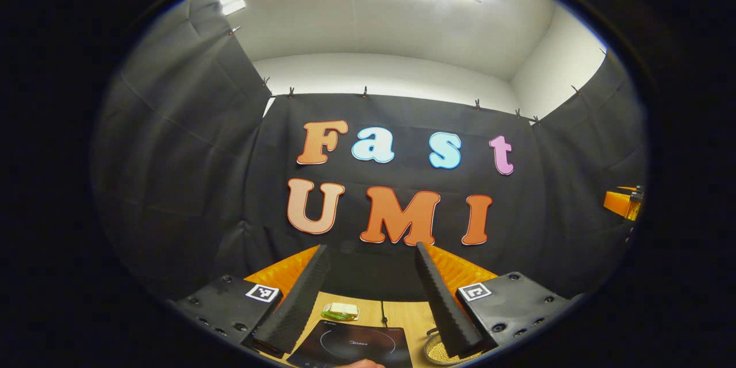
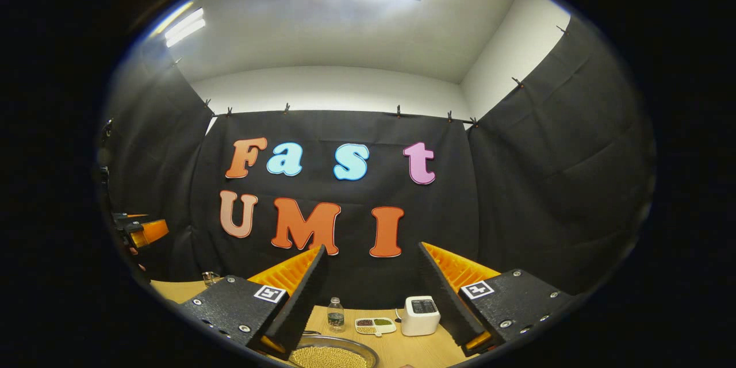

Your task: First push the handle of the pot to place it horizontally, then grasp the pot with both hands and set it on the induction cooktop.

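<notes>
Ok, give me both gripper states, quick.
Left gripper: open, holding nothing, raised over the induction cooktop.
Right gripper: open, holding nothing, raised over the pot.

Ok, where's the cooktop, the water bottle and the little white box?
cooktop [image 1: 356, 345]: left gripper view, on its dark glass top.
water bottle [image 2: 336, 315]: right gripper view, on its clear body.
white box [image 2: 420, 316]: right gripper view, on its front face.
</notes>
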Tool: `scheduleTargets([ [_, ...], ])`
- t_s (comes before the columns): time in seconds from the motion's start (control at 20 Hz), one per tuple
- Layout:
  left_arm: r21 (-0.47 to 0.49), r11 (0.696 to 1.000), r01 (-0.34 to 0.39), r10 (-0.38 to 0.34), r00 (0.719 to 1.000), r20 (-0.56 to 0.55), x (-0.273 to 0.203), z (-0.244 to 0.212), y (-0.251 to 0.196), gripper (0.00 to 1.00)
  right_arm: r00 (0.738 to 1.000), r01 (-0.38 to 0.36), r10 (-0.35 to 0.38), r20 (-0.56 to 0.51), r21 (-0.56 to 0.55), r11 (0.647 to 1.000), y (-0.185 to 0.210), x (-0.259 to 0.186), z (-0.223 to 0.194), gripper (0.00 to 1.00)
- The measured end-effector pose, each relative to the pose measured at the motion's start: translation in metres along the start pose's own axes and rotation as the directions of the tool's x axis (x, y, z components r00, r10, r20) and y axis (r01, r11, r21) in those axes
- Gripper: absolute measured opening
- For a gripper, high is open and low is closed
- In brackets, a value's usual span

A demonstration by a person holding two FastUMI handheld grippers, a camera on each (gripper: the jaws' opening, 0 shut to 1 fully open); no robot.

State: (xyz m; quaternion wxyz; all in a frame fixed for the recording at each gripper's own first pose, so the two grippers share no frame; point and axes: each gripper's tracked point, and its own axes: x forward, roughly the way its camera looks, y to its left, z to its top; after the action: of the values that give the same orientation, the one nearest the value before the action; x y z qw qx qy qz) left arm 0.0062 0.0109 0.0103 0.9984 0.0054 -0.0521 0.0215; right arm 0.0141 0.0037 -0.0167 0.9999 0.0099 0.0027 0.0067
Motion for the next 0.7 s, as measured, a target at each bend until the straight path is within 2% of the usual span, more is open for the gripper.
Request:
scheduleTargets([
  [0.35,0.002,1.000,0.002,-0.002,1.000,-0.009,0.005,-0.011,0.001,0.97,1.000,-0.006,0.006,-0.023,-0.010,1.000,0.001,-0.007,-0.010,0.95],
  [0.55,0.005,1.000,-0.015,0.015,1.000,-0.015,0.009,-0.020,0.008,0.98,0.998,-0.019,0.019,-0.054,-0.006,1.000,0.004,-0.011,-0.024,0.95],
  [0.7,-0.004,1.000,-0.001,0.001,1.000,-0.030,0.009,-0.026,0.005,0.98,0.996,-0.025,0.025,-0.086,0.006,1.000,0.006,-0.014,-0.040,0.95],
])
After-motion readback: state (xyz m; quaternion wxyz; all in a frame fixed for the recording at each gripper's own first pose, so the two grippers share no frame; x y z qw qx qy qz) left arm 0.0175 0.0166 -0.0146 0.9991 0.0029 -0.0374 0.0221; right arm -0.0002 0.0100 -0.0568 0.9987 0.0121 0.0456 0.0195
